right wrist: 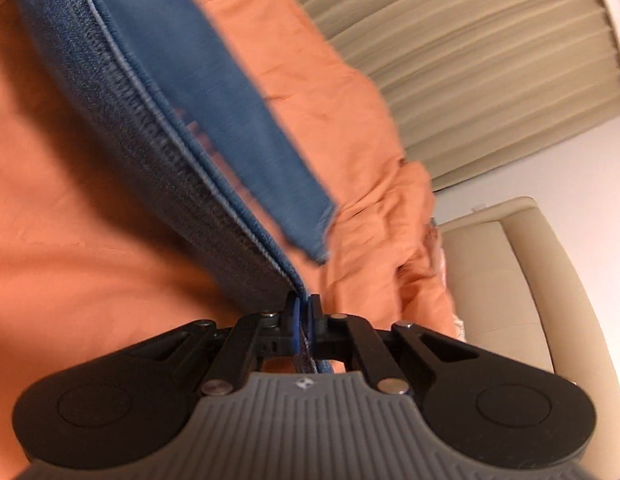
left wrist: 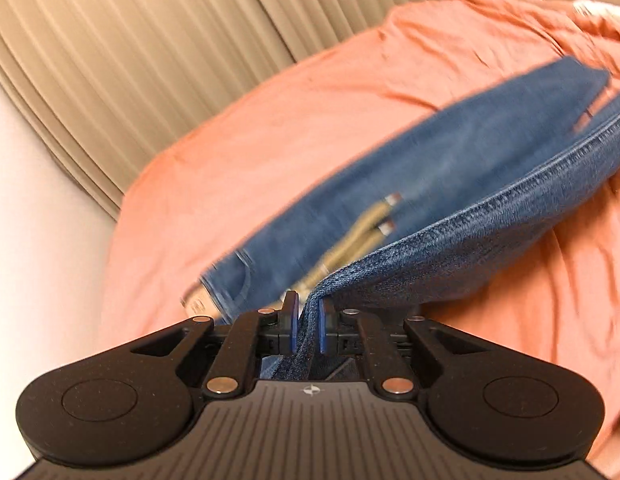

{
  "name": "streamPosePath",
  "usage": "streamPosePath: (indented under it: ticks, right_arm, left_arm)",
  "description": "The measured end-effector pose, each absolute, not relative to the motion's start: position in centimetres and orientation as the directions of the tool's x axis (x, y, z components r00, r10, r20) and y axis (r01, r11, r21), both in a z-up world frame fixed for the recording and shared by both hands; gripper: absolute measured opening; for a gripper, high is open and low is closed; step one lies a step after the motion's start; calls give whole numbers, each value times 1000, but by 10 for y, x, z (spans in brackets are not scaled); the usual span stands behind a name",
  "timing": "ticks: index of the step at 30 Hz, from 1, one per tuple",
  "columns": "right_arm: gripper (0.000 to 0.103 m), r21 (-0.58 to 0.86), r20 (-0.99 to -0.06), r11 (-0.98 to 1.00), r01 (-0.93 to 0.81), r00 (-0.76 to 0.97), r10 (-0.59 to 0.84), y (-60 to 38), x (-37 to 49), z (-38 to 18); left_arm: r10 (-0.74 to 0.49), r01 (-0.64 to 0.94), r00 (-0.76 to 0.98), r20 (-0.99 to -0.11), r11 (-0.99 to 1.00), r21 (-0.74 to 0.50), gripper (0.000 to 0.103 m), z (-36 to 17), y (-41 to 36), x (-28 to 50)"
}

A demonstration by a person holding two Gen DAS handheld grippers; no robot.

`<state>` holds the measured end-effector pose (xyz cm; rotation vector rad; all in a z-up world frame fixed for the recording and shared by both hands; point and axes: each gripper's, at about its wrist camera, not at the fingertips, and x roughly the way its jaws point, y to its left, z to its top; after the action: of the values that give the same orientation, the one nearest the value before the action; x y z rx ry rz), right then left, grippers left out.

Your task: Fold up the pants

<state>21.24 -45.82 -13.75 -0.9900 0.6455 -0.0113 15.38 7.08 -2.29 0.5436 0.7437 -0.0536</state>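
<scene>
Left wrist view first: at the far left of the frame we see pleated beige curtains (left wrist: 121,64), then the orange bedsheet (left wrist: 269,120) spreading through the middle. At lower centre our left claw (left wrist: 307,322) is pressed together on a doubled seam edge of the blue jeans (left wrist: 450,168). From that pinch the denim runs up and to the right toward the upper right of the frame, lifted along its held edge, while a blurred lower layer with tan drawstrings (left wrist: 362,236) hangs toward the sheet.

In the right wrist view, the jeans (right wrist: 157,128) fill the upper left, their stitched seam descending diagonally to lower centre, where our right claw (right wrist: 303,316) is pinching that same edge. A loose leg end (right wrist: 305,216) dangles just right of the seam, over the rumpled bedsheet (right wrist: 370,160); farther right sit the curtains (right wrist: 490,60) and a beige cushioned chair (right wrist: 530,280).

We judge that the relation that matters is this: the garment's long axis is stretched between our two claws, each holding one end of the seam edge, so neither hand is nearer. The jeans lie straight ahead of each claw, suspended above the bed. Laying them down evenly likely needs both ends lowered together, keeping that line taut.
</scene>
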Motion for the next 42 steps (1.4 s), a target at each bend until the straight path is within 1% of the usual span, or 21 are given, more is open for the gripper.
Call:
streamPosePath:
  ticks: [2, 3, 5, 9, 10, 13, 14, 15, 17, 20, 22, 23, 26, 29, 31, 33, 35, 39, 42]
  right_arm:
    - [0, -768, -483, 596, -233, 823, -300, -455, 250, -114]
    - [0, -768, -483, 596, -233, 823, -300, -455, 250, -114]
    - [0, -768, -469, 606, -208, 827, -310, -449, 279, -103]
    - [0, -780, -460, 600, -180, 815, -353, -433, 360, -100]
    - [0, -780, -460, 600, -180, 815, -353, -433, 360, -100]
    - [0, -781, -475, 596, -184, 795, -377, -422, 409, -115]
    - [0, -785, -488, 587, -197, 780, -391, -415, 440, -130]
    - [0, -785, -488, 587, -197, 780, -391, -415, 440, -130]
    - [0, -783, -525, 575, -238, 749, -404, -408, 484, -158]
    - [0, -777, -565, 559, -288, 710, -420, -403, 521, -191]
    - [0, -775, -582, 551, -311, 691, -429, -401, 535, -212]
    - [0, -775, -582, 551, -311, 691, -429, -401, 535, -212]
    - [0, -765, -607, 545, -343, 668, -431, -400, 551, -234]
    - [0, -767, -605, 539, -347, 669, -431, -401, 550, -251]
    - [0, -772, -594, 542, -331, 680, -431, -404, 546, -254]
    - [0, -779, -584, 537, -323, 685, -435, -405, 543, -254]
    - [0, -803, -546, 520, -292, 712, -442, -397, 522, -250]
    - [0, -814, -482, 547, -197, 755, -445, -397, 512, -226]
    - [0, -795, -491, 584, -166, 741, -458, -393, 521, -216]
  left_arm:
    - [152, 226, 755, -638, 853, 471, 9, -13, 71, 172]
    - [158, 221, 759, -632, 850, 479, 9, -9, 71, 183]
    - [173, 210, 761, -625, 846, 490, 9, -3, 72, 210]
    - [194, 196, 750, -633, 848, 492, 9, -5, 78, 273]
    - [198, 196, 745, -637, 848, 493, 9, -9, 80, 290]
    - [210, 202, 717, -665, 850, 486, 9, -30, 86, 340]
    - [212, 203, 705, -676, 854, 479, 9, -41, 87, 355]
    - [215, 204, 695, -687, 857, 474, 9, -50, 89, 370]
    - [213, 212, 667, -714, 864, 457, 9, -71, 93, 397]
    - [205, 226, 608, -767, 882, 415, 9, -105, 99, 432]
    - [210, 242, 585, -783, 876, 416, 9, -125, 100, 448]
    - [208, 251, 577, -790, 876, 413, 9, -133, 100, 454]
    - [191, 260, 569, -800, 881, 395, 10, -147, 104, 461]
    - [178, 257, 582, -794, 885, 388, 9, -152, 107, 457]
    - [180, 253, 608, -773, 879, 404, 8, -151, 108, 448]
    - [180, 234, 642, -745, 879, 415, 7, -145, 108, 436]
    - [171, 211, 679, -713, 886, 413, 6, -134, 108, 421]
    - [160, 172, 721, -675, 902, 397, 6, -110, 108, 410]
    - [174, 164, 716, -676, 900, 404, 6, -109, 105, 417]
